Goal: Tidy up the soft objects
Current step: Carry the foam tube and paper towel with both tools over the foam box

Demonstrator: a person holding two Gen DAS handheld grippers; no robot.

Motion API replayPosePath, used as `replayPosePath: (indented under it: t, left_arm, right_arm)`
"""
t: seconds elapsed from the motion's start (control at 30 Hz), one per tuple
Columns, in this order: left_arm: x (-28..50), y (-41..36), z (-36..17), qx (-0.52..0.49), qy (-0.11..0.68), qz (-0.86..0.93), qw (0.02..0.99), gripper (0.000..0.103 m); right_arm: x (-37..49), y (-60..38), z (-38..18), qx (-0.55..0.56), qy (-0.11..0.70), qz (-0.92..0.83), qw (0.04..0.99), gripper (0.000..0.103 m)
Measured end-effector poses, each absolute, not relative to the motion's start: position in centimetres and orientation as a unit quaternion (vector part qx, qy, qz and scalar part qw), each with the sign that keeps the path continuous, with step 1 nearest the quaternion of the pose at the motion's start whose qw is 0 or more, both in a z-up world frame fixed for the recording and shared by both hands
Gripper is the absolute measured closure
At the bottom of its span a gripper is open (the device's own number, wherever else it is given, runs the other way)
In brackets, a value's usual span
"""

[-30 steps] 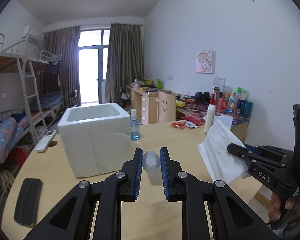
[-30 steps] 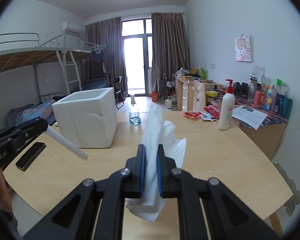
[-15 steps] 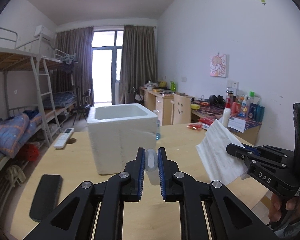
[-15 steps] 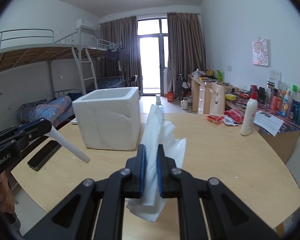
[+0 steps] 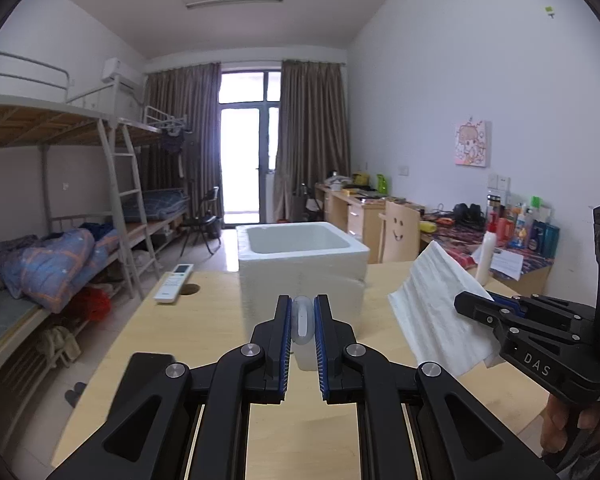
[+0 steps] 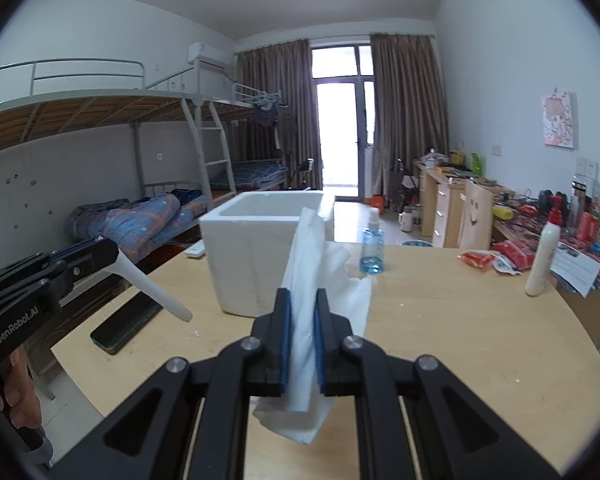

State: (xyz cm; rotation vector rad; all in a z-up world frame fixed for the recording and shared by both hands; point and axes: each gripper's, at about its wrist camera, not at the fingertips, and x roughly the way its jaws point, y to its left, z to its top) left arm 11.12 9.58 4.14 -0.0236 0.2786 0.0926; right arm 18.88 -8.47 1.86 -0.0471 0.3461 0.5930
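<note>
My left gripper [image 5: 302,312] is shut on a soft white tube [image 5: 302,330], held end-on above the table, in front of the white foam box [image 5: 300,256]. In the right wrist view the tube [image 6: 152,284] sticks out of the left gripper [image 6: 112,258] at the left edge. My right gripper [image 6: 301,312] is shut on a white paper towel [image 6: 312,264] that hangs between the fingers. The towel [image 5: 432,300] and right gripper [image 5: 466,302] also show at the right of the left wrist view. The foam box [image 6: 256,252] is open-topped and looks empty.
On the round wooden table [image 6: 460,340] stand a blue spray bottle [image 6: 372,246], a white pump bottle [image 6: 544,260], red snack packets [image 6: 496,256], a black flat case [image 6: 126,326] and a white remote [image 5: 174,282]. Bunk beds lie left, cluttered desks right.
Both grippers have risen and swung left, so the foam box now sits closer to the middle of both views. Both grips are unchanged.
</note>
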Motion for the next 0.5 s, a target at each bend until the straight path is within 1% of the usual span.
replayPosePath:
  t: [0.5]
  left_arm:
    - [11.6,10.6,4.6,-0.014,0.137,0.070,0.988,0.091]
  right_arm:
    - [19.6,-6.9,2.5,-0.025,0.168,0.315,0.934,0.090]
